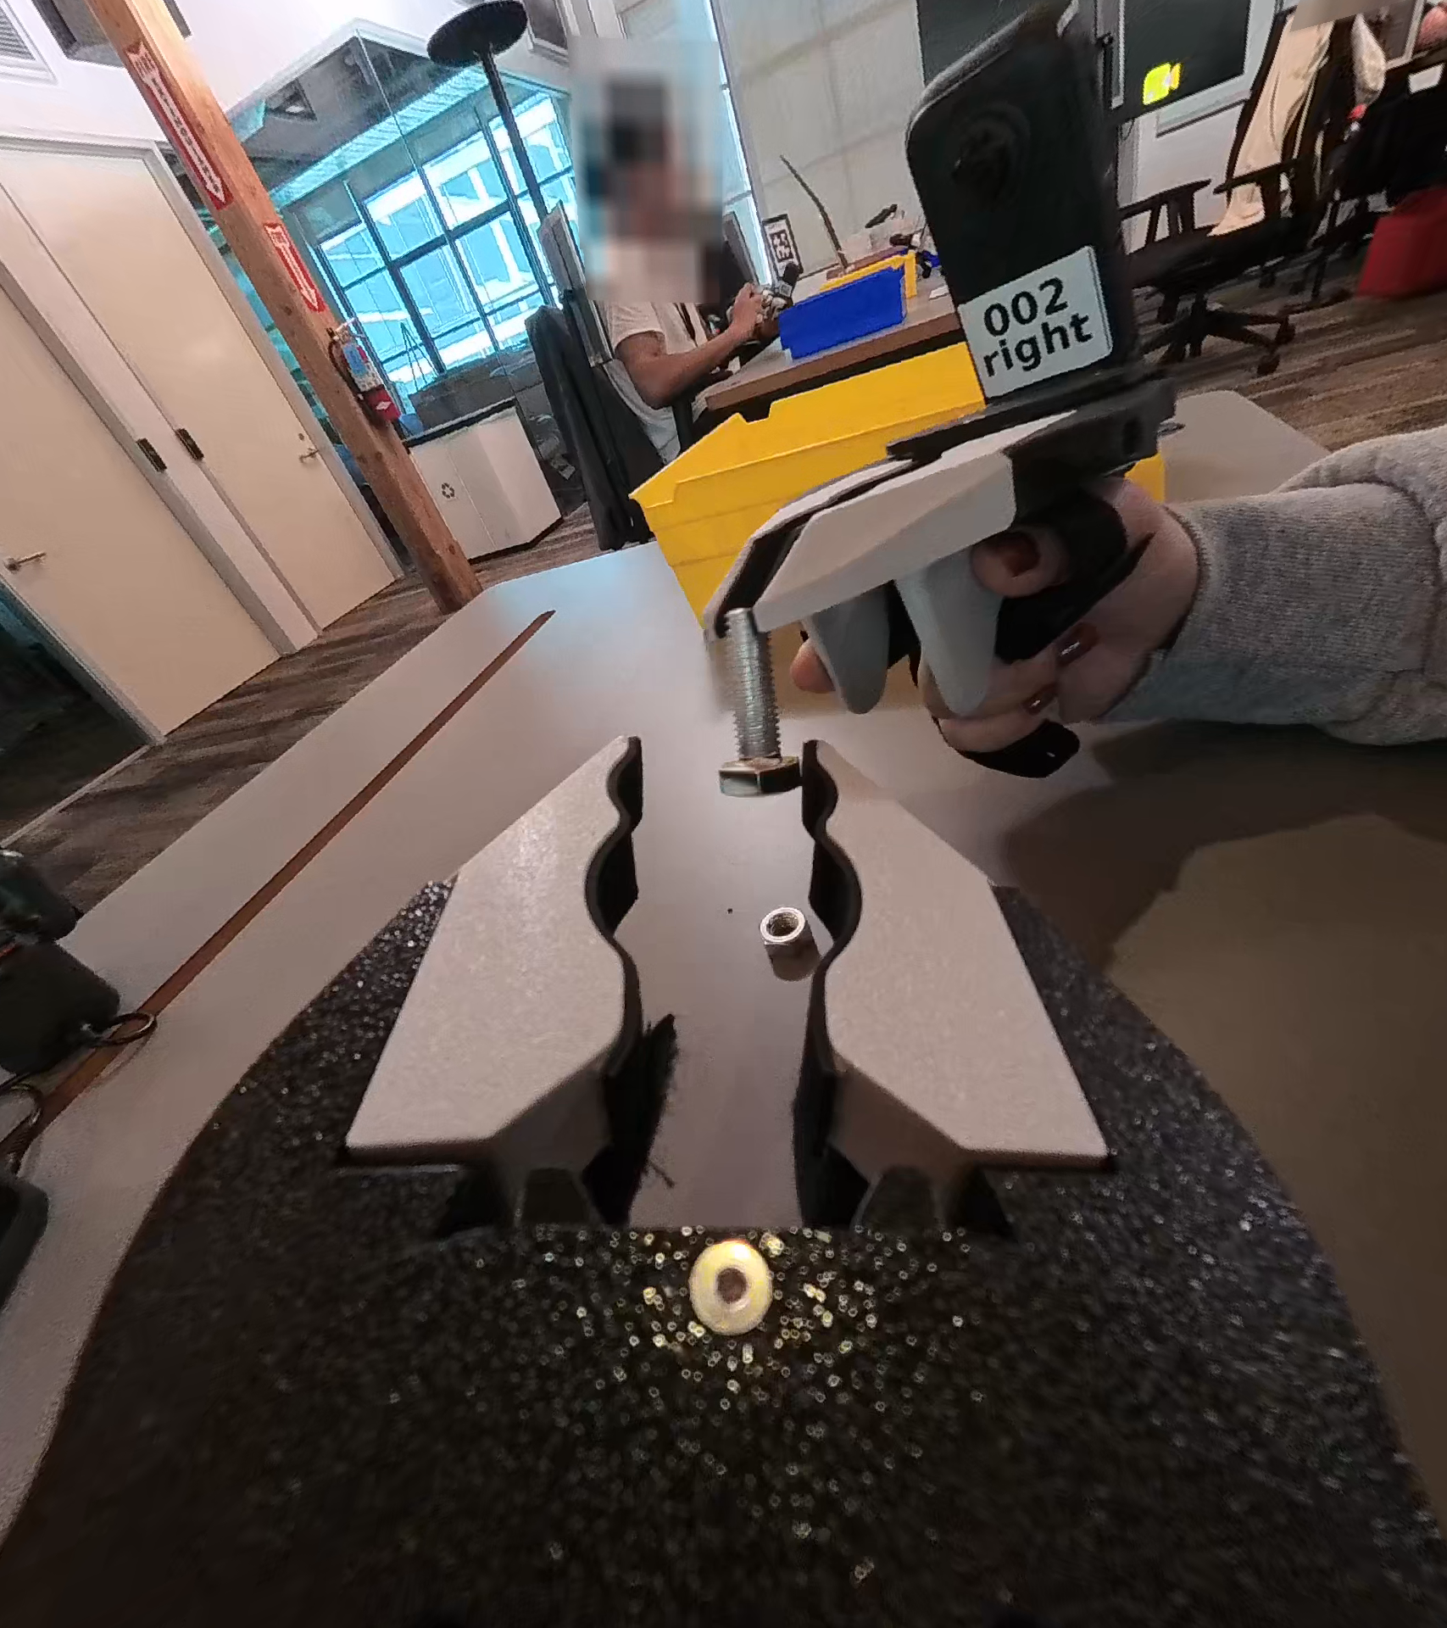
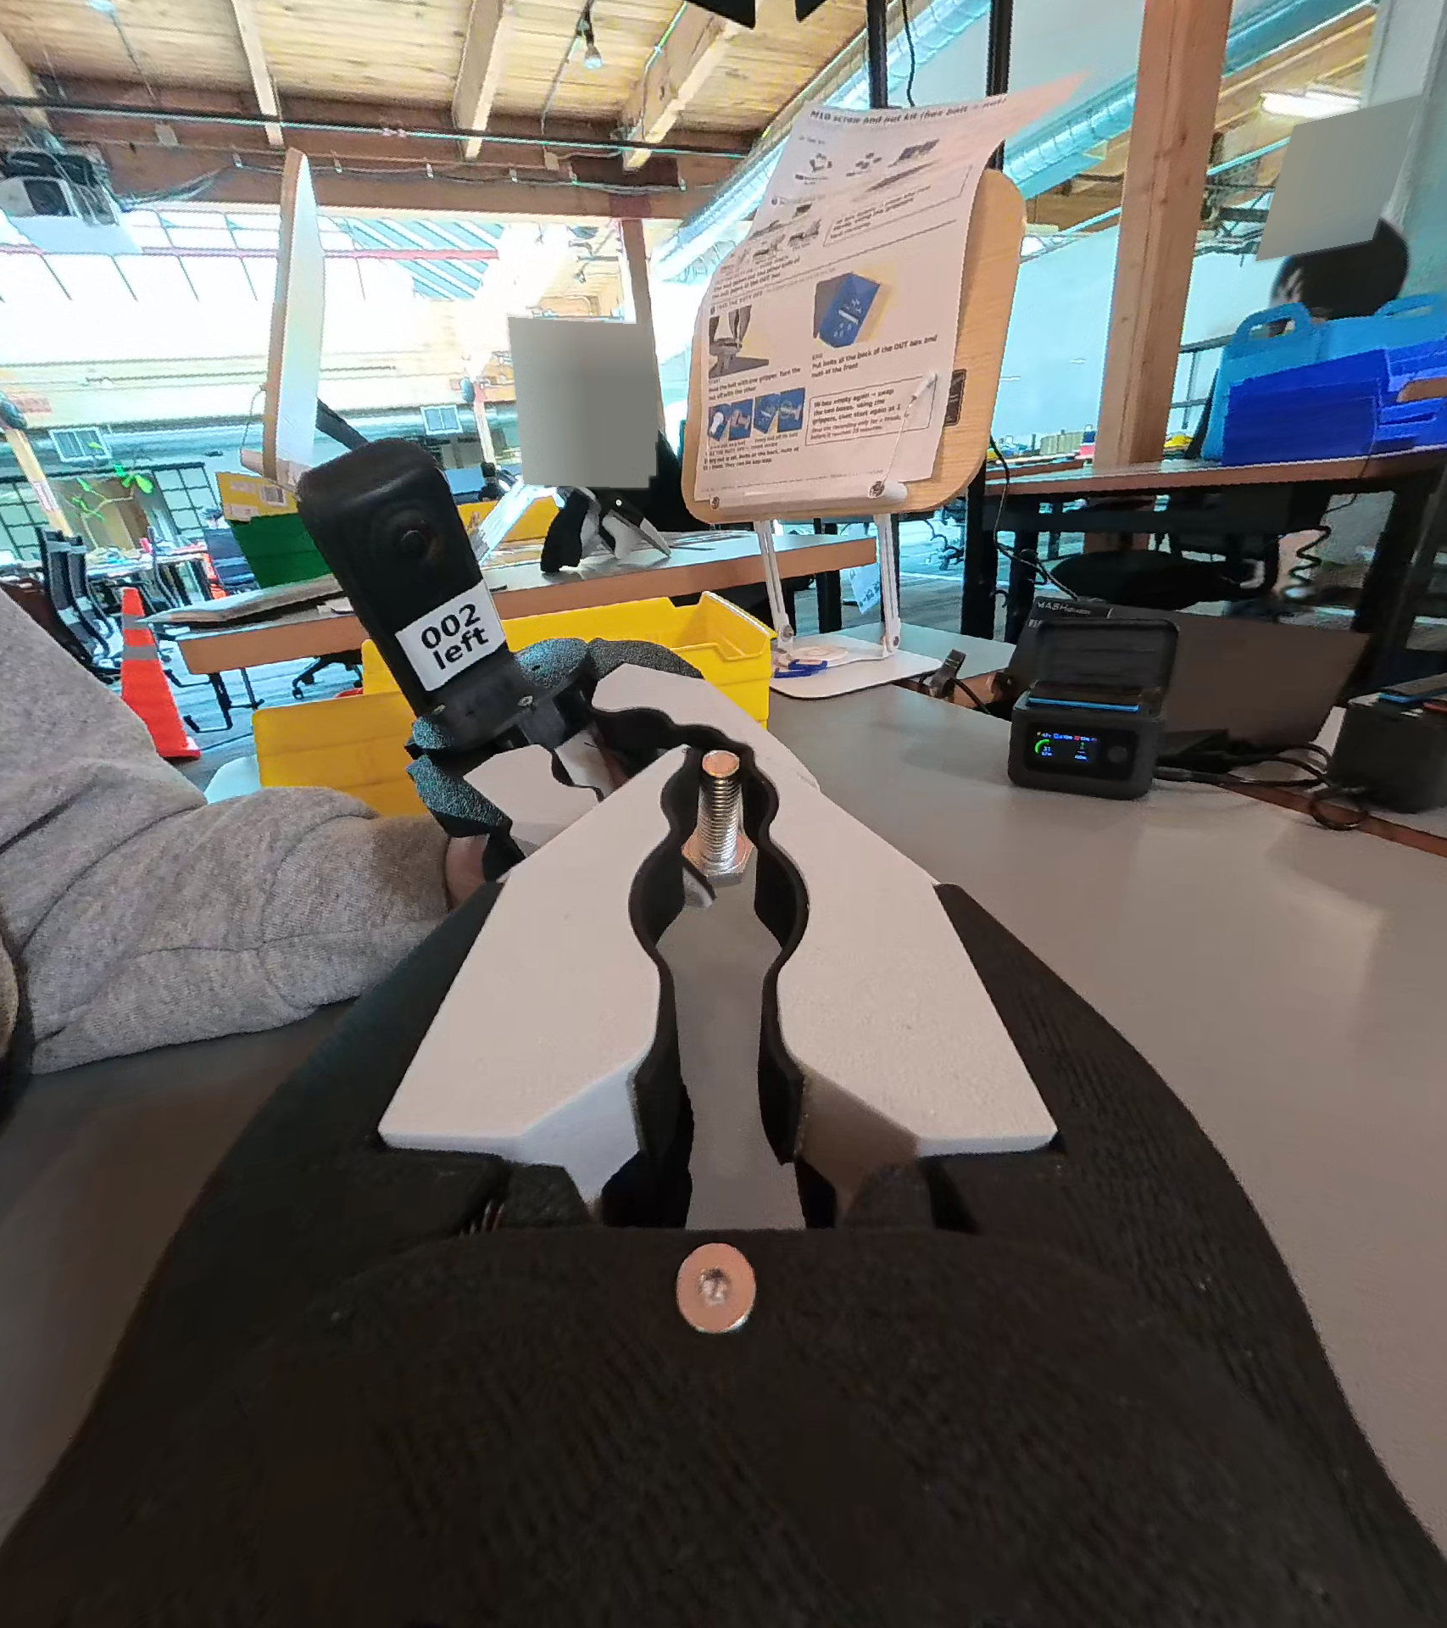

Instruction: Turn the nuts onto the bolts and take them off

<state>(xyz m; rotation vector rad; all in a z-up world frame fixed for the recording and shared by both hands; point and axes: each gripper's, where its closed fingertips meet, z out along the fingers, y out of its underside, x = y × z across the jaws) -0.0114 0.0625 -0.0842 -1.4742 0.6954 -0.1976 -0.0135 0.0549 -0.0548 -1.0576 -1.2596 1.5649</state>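
A silver bolt (image 1: 752,696) stands head-down on the grey table (image 1: 1274,1013). My right gripper (image 1: 733,617), held in a hand with a grey sleeve, is shut on the bolt's threaded top end. In the right wrist view the bolt (image 2: 719,819) shows upright between my right gripper's (image 2: 724,766) fingers. My left gripper (image 1: 719,758) is open and low over the table, its fingertips on either side of the bolt's head. A loose silver nut (image 1: 786,929) lies flat on the table between the left fingers, close to the right-hand one. The left gripper (image 2: 614,758) also shows just behind the bolt.
A yellow bin (image 1: 790,493) stands at the table's far edge. An instruction sheet on a wooden stand (image 2: 852,335) and a black device with a small screen (image 2: 1081,722) sit to the right. Black devices and cables (image 1: 6,987) lie at the left edge. My two grippers' fingertips are within a few centimetres of each other.
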